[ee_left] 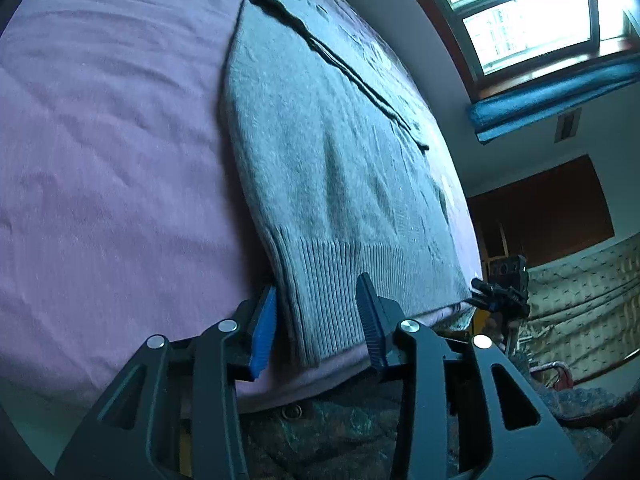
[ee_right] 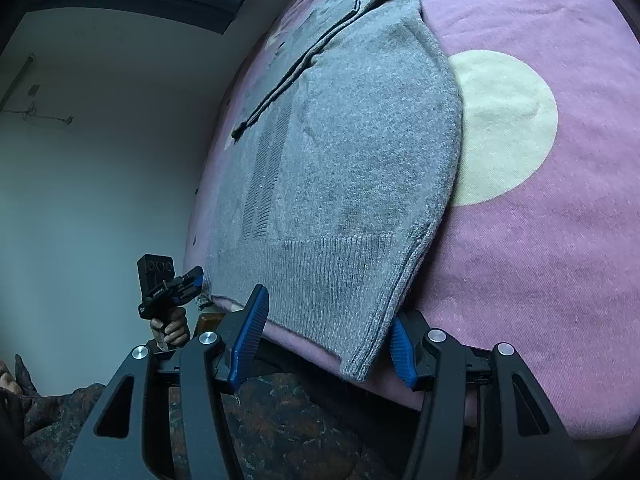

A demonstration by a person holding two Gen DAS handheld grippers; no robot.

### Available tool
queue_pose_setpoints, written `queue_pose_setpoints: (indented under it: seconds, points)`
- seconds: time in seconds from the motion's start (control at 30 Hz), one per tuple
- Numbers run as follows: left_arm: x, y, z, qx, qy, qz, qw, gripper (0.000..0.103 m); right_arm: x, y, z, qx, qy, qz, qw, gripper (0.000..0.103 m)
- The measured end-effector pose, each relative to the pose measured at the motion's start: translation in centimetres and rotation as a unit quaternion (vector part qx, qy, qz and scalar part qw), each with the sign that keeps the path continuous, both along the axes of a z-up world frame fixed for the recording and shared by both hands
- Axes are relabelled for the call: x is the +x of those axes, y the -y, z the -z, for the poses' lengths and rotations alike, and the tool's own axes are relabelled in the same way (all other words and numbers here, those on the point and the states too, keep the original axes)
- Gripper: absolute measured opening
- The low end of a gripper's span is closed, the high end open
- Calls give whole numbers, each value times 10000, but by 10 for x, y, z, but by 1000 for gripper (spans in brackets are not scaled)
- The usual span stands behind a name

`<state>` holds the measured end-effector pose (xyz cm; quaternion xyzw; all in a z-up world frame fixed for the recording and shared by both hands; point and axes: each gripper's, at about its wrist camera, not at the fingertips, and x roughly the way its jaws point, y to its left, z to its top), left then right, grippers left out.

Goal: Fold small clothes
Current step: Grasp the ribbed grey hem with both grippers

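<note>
A grey knit sweater [ee_left: 332,152] lies flat on the pink bed sheet [ee_left: 100,160], its ribbed hem at the near bed edge. My left gripper [ee_left: 318,320] is open, its blue pads on either side of the hem's left corner, which hangs over the edge. In the right wrist view the sweater [ee_right: 352,152] lies the same way, and my right gripper [ee_right: 328,336] is open around the hem's right corner. The left gripper also shows in the right wrist view [ee_right: 172,288], and the right gripper in the left wrist view [ee_left: 500,292], each at the opposite hem corner.
The sheet carries a pale yellow circle [ee_right: 508,124] beside the sweater. A window [ee_left: 532,12] with a blue curtain [ee_left: 552,100] is on the far wall. A dark patterned cloth [ee_right: 300,432] lies below the bed edge. A patterned sofa [ee_left: 580,304] stands at right.
</note>
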<state>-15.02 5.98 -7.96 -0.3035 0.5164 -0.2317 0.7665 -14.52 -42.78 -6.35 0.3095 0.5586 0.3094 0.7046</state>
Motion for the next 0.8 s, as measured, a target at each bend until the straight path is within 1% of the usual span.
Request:
queue_pose_setpoints:
  seconds: [0.07,0.13,0.17,0.2,0.23,0.3,0.33,0.37,0.4,0.43,0.53,0.67,0.77,0.8]
  points:
    - [-3,2,-2,118,31,46,9999,35,0,2,0,15,-39,15,10000,56]
    - [-3,4,-2,306,23,63,9995,20,0,3,0,8,-57,25,10000,56]
    - [-2,6,-1,362,3,67,9993,16,-1,4,0,-5,-55,19,10000,56]
    - [-2,6,1,412,-22,72,9991,9,-2,3,-1,-22,-55,11,10000,56]
    - [-2,7,2,455,-29,77,9989,6,-3,2,-2,-51,-63,-12,10000,56]
    - [-2,8,1,501,19,78,9987,6,-3,1,-3,-113,-44,-28,9999,55]
    - [-1,9,1,531,52,81,9985,5,-3,0,-3,-183,-50,-55,9998,43]
    - [0,10,0,552,70,88,9984,5,-3,-2,-3,-190,-84,-81,9998,28]
    - [0,11,-1,579,95,97,9982,5,-2,-2,-2,-163,-102,-86,9998,21]
    - [1,12,-2,585,112,98,9982,5,-2,-3,-3,-127,-91,-84,9998,11]
    - [3,10,-11,519,257,45,9983,4,0,-5,-13,-93,86,-74,9999,9]
    - [16,4,-28,217,477,-137,9985,4,14,-3,-32,236,361,24,9991,8]
    - [37,1,-37,113,612,-214,9978,4,36,1,-39,375,454,77,9982,8]
    - [50,0,-38,12,624,-250,9977,4,45,3,-39,400,475,100,9980,8]
